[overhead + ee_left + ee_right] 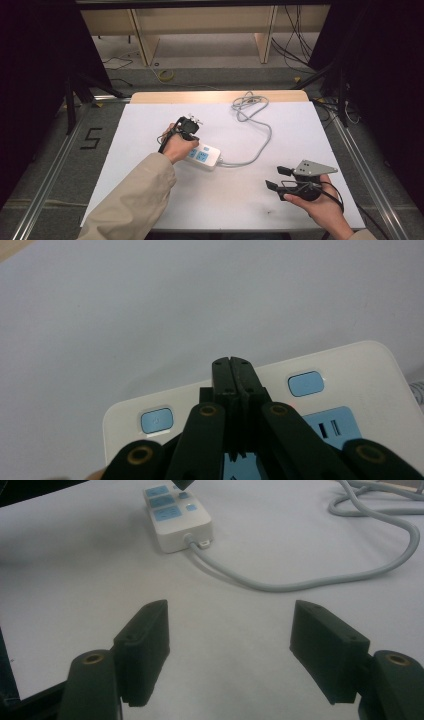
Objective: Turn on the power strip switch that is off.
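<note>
A white power strip with blue sockets lies near the middle of the white sheet, and its grey cable loops away to the back. My left gripper is shut, empty, and points down at the strip's left end. In the left gripper view the closed jaw tips sit over the strip, between two blue buttons; whether they touch it I cannot tell. My right gripper is held open and empty above the sheet at the front right. Its jaws face the strip and cable.
The cable ends in a loose coil by the table's wooden back edge. The white sheet covers most of the tabletop. Metal rails run along both sides, and loose wires lie on the floor behind.
</note>
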Demonstrator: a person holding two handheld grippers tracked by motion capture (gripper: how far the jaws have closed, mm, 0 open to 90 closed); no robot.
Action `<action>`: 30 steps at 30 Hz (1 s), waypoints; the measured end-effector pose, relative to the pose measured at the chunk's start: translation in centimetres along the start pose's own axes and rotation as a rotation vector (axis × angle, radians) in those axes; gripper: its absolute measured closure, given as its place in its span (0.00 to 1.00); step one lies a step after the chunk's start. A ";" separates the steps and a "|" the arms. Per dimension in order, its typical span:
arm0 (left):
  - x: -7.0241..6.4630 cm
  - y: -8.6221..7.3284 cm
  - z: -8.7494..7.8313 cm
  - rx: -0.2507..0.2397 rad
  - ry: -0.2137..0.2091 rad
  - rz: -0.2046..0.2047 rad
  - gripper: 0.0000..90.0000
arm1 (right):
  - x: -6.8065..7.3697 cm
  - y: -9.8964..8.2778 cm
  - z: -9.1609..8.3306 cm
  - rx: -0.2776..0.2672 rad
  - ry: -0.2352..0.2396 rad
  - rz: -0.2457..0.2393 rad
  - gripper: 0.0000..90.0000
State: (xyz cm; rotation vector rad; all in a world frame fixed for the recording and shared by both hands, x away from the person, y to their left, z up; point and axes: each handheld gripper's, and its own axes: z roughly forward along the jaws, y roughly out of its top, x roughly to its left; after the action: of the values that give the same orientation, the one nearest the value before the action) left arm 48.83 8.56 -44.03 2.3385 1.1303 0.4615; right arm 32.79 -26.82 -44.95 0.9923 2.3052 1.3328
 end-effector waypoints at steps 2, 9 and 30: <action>-0.1 0.0 0.1 0.006 0.000 0.001 1.00 | 0.0 0.0 0.0 0.000 0.000 -0.001 0.36; 0.1 -0.1 0.2 0.013 -0.003 -0.006 1.00 | 0.0 0.0 0.0 0.001 -0.001 -0.001 0.36; -0.1 0.1 0.4 0.045 0.004 -0.012 1.00 | 0.1 0.0 0.0 0.001 -0.001 0.000 0.36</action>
State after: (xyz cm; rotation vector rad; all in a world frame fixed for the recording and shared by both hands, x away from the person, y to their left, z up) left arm 49.02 8.29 -44.25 2.3692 1.1669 0.4414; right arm 32.73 -26.80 -44.93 0.9929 2.3054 1.3308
